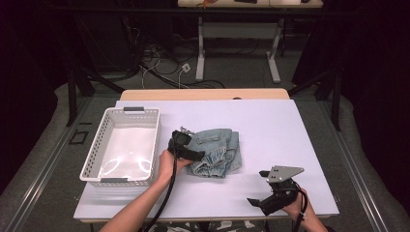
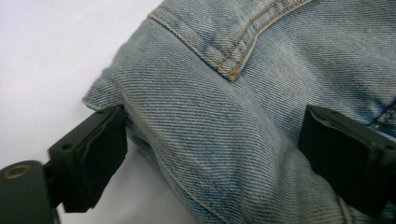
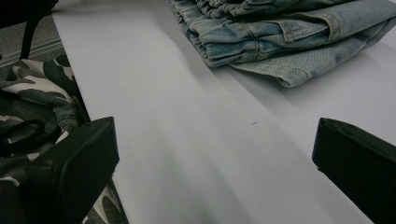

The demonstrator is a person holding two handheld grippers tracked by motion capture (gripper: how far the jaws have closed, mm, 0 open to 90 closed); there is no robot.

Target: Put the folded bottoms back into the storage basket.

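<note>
White tabletop (image 1: 270, 125) held folded faded-blue denim shorts (image 1: 215, 152), fold sitting between left gripper (image 2: 212, 154) jaws, wide, not yet clamped. Right gripper (image 1: 270, 193) idle, jaws wide, empty, shorts well ahead. White plastic basket (image 1: 96, 145) empty: transfer unstarted.

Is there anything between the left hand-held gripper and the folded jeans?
No. The left hand-held gripper is already at the jeans, its jaws standing on both sides of a denim fold, with nothing visible between.

Left gripper (image 1: 197, 155) black, blocky square-ended jaws, brass-coloured screw at base, black cable trailing, right gripper (image 1: 255, 201) black with grey three-cornered plate on top, forearms bare, camouflage-print clothing (image 3: 42, 100).
</note>
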